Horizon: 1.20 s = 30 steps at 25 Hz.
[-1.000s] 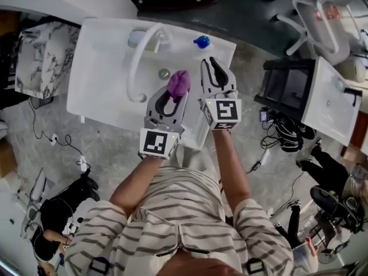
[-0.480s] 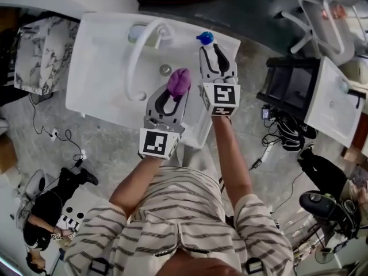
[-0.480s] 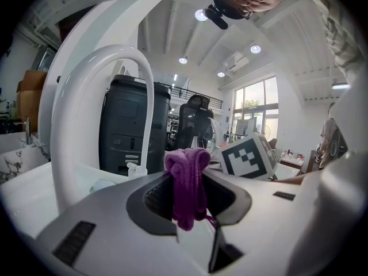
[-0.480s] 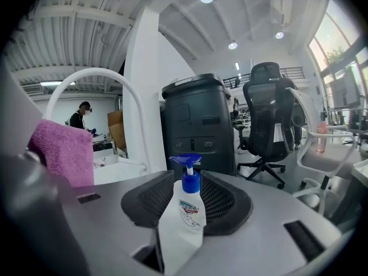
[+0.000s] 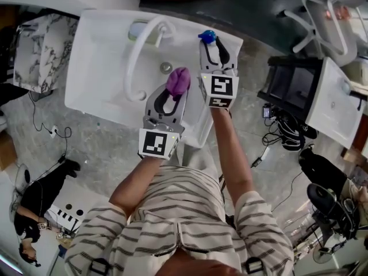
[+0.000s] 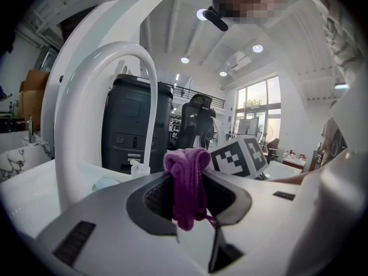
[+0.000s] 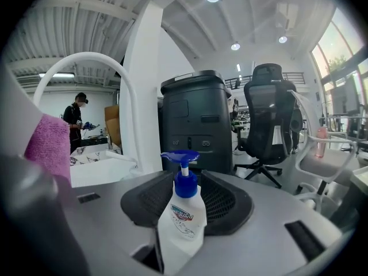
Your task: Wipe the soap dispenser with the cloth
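Observation:
A white soap dispenser (image 7: 183, 217) with a blue pump (image 5: 207, 37) stands at the back right rim of the white sink (image 5: 98, 73). My right gripper (image 7: 184, 174) reaches to it, and the bottle stands between the jaws. They have just been opening, and the pads show a gap beside its neck. My left gripper (image 6: 187, 183) hovers over the basin, shut on a bunched purple cloth (image 6: 187, 180). The purple cloth (image 5: 177, 80) sits just left of the right gripper (image 5: 214, 49). The cloth (image 7: 49, 145) also shows at the left edge of the right gripper view.
A tall curved white faucet (image 5: 138, 56) arches over the basin left of both grippers, with the drain (image 5: 165, 68) below it. A clear bottle (image 5: 140, 34) stands by the faucet base. An office chair (image 5: 322, 22) and a second white basin (image 5: 336, 102) stand to the right.
My right gripper has moved away from me toward the blue-pump dispenser, and its jaws have spread around the bottle. The left gripper with the cloth has stayed where it was.

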Each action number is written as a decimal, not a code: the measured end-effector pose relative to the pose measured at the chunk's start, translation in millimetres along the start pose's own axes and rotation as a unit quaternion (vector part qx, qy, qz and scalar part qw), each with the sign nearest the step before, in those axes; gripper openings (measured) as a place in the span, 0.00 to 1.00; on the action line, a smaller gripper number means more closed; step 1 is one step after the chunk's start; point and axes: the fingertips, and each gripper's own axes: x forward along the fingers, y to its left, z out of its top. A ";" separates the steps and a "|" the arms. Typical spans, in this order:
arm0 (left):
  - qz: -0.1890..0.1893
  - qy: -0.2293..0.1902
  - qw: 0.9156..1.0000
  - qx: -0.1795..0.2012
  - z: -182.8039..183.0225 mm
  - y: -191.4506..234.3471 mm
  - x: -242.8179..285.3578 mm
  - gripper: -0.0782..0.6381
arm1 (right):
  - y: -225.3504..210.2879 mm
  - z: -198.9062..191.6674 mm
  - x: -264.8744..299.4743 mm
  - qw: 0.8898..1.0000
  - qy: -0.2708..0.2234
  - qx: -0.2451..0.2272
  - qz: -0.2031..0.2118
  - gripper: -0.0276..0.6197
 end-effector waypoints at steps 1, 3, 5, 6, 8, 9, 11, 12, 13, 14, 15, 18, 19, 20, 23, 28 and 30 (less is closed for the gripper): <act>0.001 0.001 1.000 -0.001 -0.8 0.3 0.2 0.27 | -0.1 -0.2 1.6 1.000 0.001 -0.001 0.000 0.26; 0.004 0.003 1.000 -0.002 -1.9 1.0 0.7 0.27 | 0.1 -3.1 5.4 1.000 0.007 -0.003 0.001 0.26; 0.004 0.003 1.000 -0.001 -2.5 1.3 0.8 0.27 | 0.8 -7.2 8.5 1.000 0.014 -0.006 0.002 0.25; 0.004 0.003 1.000 0.000 -2.8 1.2 0.7 0.27 | 0.8 -8.2 9.1 1.000 0.016 -0.009 0.002 0.25; 0.004 0.005 1.000 0.001 -3.0 1.1 0.3 0.27 | -0.3 -7.4 9.5 1.000 0.016 -0.015 0.001 0.24; 0.004 0.005 1.000 0.002 -3.0 1.1 0.0 0.27 | -1.2 -6.5 9.7 1.000 0.016 -0.015 0.001 0.23; 0.004 0.006 1.000 0.004 -3.1 0.8 -0.6 0.27 | -3.1 -5.4 9.4 1.000 0.017 -0.015 0.002 0.24; 0.004 0.006 1.000 0.003 -3.3 0.5 -0.8 0.27 | -3.8 -5.4 8.9 1.000 0.018 -0.015 0.003 0.24; 0.004 0.007 1.000 0.004 -3.7 0.1 -1.2 0.27 | -3.9 -5.7 8.2 1.000 0.019 -0.015 0.004 0.24; 0.004 0.007 1.000 0.004 -4.0 -0.2 -1.8 0.27 | -3.8 -6.0 7.3 1.000 0.019 -0.016 0.005 0.24; 0.003 0.007 1.000 0.005 -4.0 -0.7 -2.6 0.27 | -3.5 -5.8 6.1 1.000 0.018 -0.016 0.006 0.24; 0.003 0.006 1.000 0.004 -2.5 -2.0 -4.8 0.27 | -4.2 -1.8 0.6 1.000 0.014 -0.012 0.006 0.24; 0.002 0.005 1.000 0.004 -1.8 -2.3 -5.6 0.27 | -4.4 -0.2 -1.4 1.000 0.015 -0.010 0.007 0.24; 0.003 0.004 1.000 0.004 -1.0 -2.5 -6.7 0.27 | -4.3 1.5 -3.6 1.000 0.017 -0.007 0.008 0.24; 0.002 0.001 1.000 0.003 1.4 -4.4 -11.2 0.27 | -2.1 11.2 -12.3 1.000 0.009 -0.002 0.014 0.25; -0.002 -0.009 1.000 0.005 10.6 -9.9 -19.4 0.27 | 4.0 25.0 -29.5 0.999 0.003 0.007 0.032 0.25; -0.004 -0.012 1.000 0.007 14.0 -13.1 -23.8 0.27 | 6.2 32.6 -38.6 0.999 0.000 0.007 0.036 0.25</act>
